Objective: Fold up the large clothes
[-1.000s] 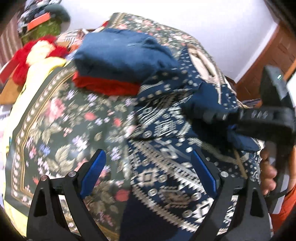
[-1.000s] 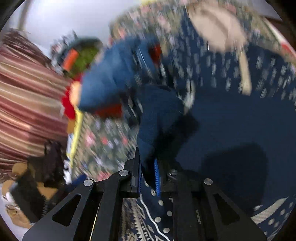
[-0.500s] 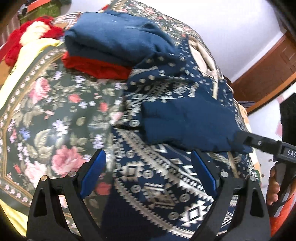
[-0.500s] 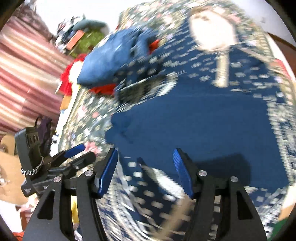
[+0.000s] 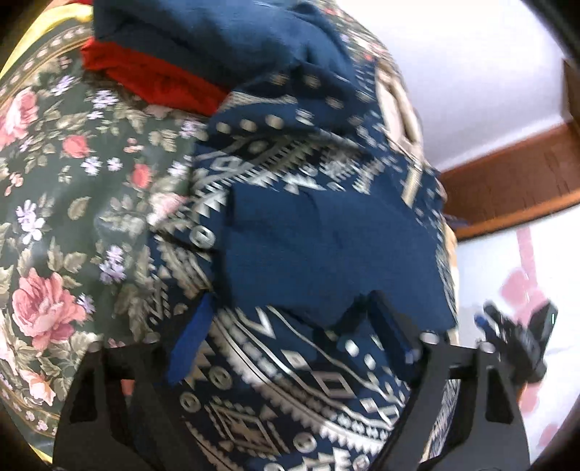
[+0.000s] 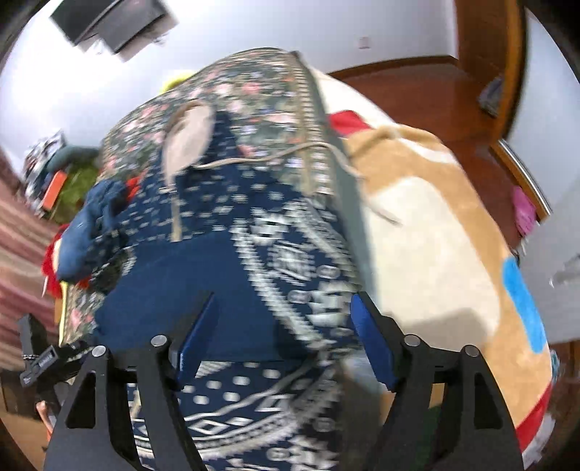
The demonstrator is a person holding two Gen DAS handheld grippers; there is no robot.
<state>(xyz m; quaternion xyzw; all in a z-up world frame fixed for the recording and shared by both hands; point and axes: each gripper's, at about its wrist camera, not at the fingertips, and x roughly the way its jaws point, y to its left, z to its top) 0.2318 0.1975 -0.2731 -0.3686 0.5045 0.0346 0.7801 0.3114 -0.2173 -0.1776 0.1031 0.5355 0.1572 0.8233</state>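
Note:
A navy garment with white geometric print (image 5: 290, 366) lies spread on the floral bedspread (image 5: 54, 203). Its beige-lined hood (image 6: 188, 141) and drawstrings point to the far end. A plain navy flap (image 5: 326, 246) is folded across its middle. My left gripper (image 5: 290, 300) hangs low over the near edge of that flap; its jaws are closing, with cloth between them but not pinched. My right gripper (image 6: 284, 297) is opening over the garment's right side near the bed's edge and holds nothing. In the left wrist view it shows small at the right (image 5: 514, 340).
A stack of folded blue clothes (image 5: 217, 32) on a red garment (image 5: 156, 79) sits at the far end of the bed. A beige and brown plush blanket (image 6: 427, 232) lies beside the bed on the right. Wooden floor (image 6: 417, 83) and white walls lie beyond.
The right gripper let go of the plain navy flap, which now lies folded across the garment, and swung away to the right. The left gripper sank closer to the cloth and narrowed its jaws.

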